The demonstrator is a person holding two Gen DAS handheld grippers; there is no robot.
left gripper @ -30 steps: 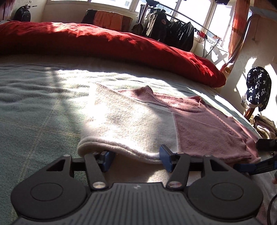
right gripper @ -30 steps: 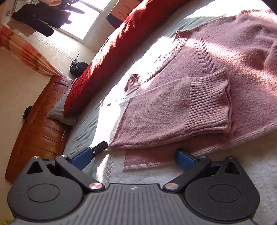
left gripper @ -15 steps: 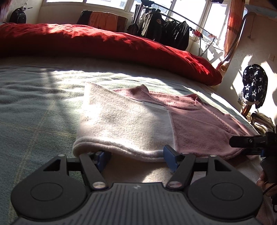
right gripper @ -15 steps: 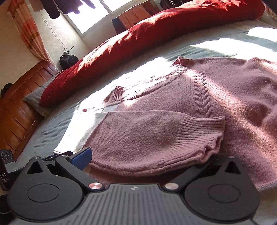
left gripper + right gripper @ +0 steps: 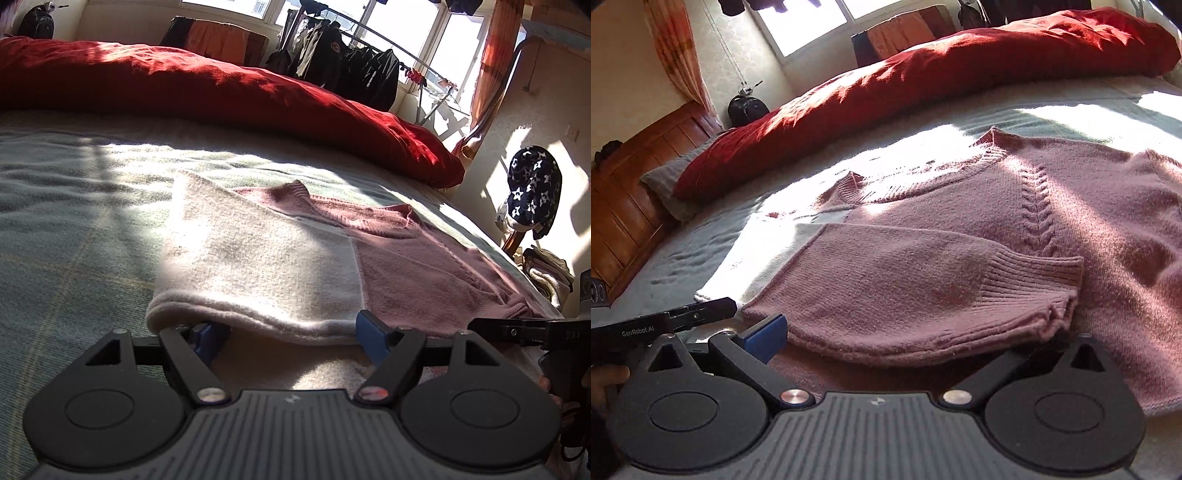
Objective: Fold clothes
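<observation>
Since a second ago: my right-hand view has rolled level, and my left gripper [image 5: 291,334] has just been spreading its jaws, the sweater's folded edge lying between them.
Bed [image 5: 74,229]: grey-green checked cover, sun across it, under everything I am working on.
Left gripper: released; its blue pads sit wide apart at the pale hem, one tucked under the fold, neither pressing the cloth.
Sweater [image 5: 406,266]: pink knit with a cream-white side panel, lying flat on the bed just ahead of both my grippers; the cream side is folded over.
Sleeve [image 5: 923,288]: pink, folded across the chest, ribbed cuff pointing right, lying directly over my right gripper's gap.
Right gripper [image 5: 908,343]: left blue pad shows at the sleeve's near edge; the other finger is hidden under the knit, so I cannot tell whether it grips or stands loose.
Red duvet [image 5: 923,66]: bunched along the far side of the bed, well apart from the sweater.
Headboard [image 5: 624,192]: wooden, seen at the far left in my right-hand view.
</observation>
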